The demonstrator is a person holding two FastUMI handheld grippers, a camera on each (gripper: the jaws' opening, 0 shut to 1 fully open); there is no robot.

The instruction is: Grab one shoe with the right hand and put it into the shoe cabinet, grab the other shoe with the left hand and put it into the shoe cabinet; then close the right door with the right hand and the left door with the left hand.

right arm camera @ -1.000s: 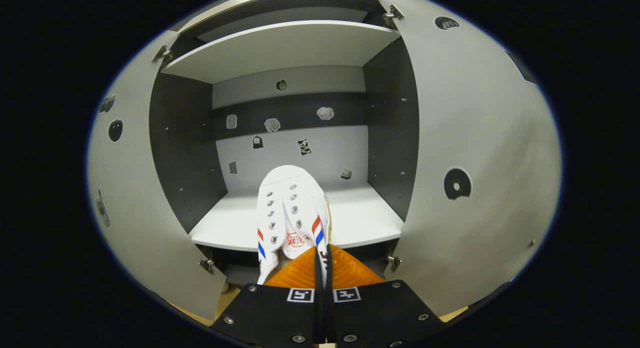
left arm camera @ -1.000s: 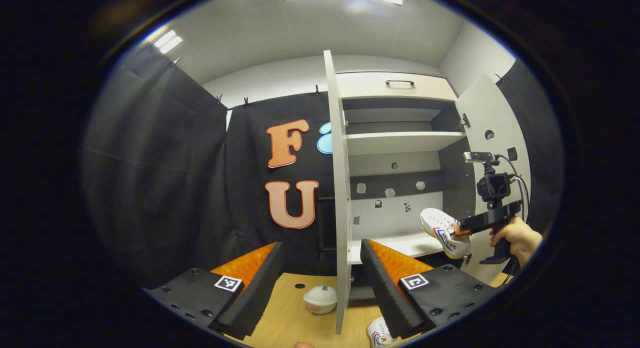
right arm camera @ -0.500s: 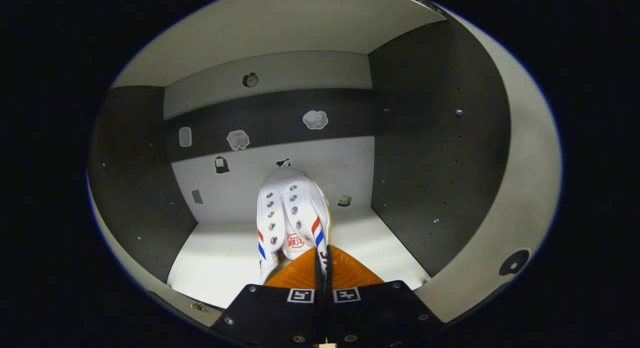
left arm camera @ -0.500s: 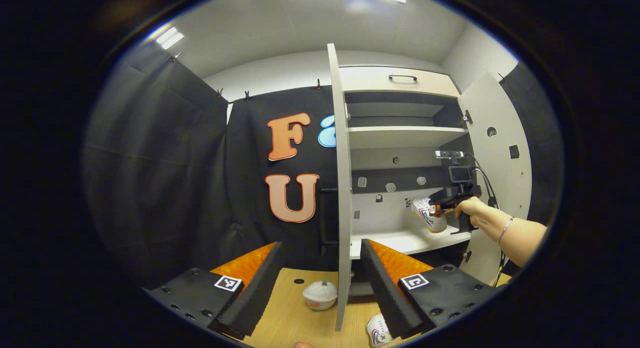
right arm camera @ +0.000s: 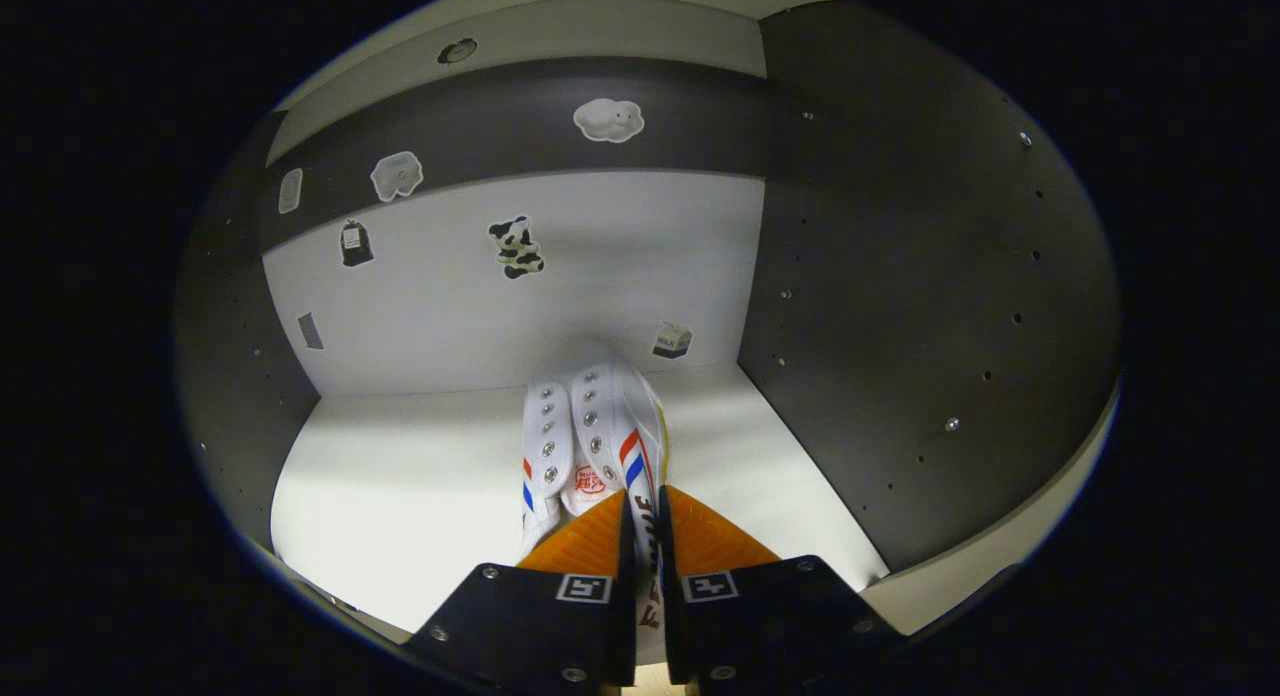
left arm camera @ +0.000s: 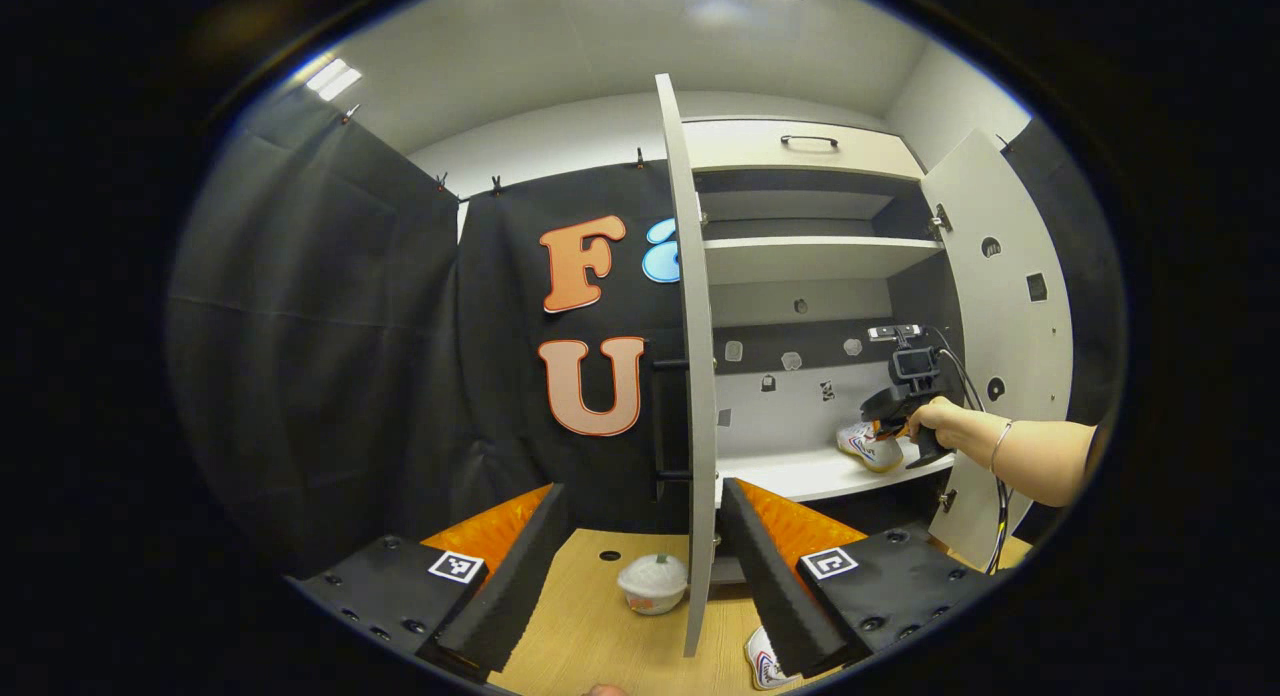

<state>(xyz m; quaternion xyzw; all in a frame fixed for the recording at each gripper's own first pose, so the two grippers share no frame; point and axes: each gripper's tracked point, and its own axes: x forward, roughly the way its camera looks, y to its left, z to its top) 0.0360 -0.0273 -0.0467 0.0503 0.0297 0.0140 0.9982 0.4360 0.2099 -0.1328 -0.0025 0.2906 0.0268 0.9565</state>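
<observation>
Right claw (right arm camera: 640, 516) clamped on first shoe (right arm camera: 585, 436), low over cabinet shelf (right arm camera: 400, 496); early release risks tipping. Left claw (left arm camera: 640, 556) apart, second shoe (left arm camera: 765, 664) on desk (left arm camera: 590, 646).

Cabinet (left arm camera: 800, 151) stands behind the desk (left arm camera: 590, 626), both doors open. Left door (left arm camera: 690, 376) edge-on, between the left gripper's (left arm camera: 640, 566) jaws. Right door (left arm camera: 1010, 306) at far right. One shoe (right arm camera: 585, 446) lies on the lower shelf (right arm camera: 400, 496), near the right wall, in the right gripper (right arm camera: 640, 536). On the desk: bowl (left arm camera: 652, 582) left of the left door, second shoe (left arm camera: 768, 664) right of it.
</observation>
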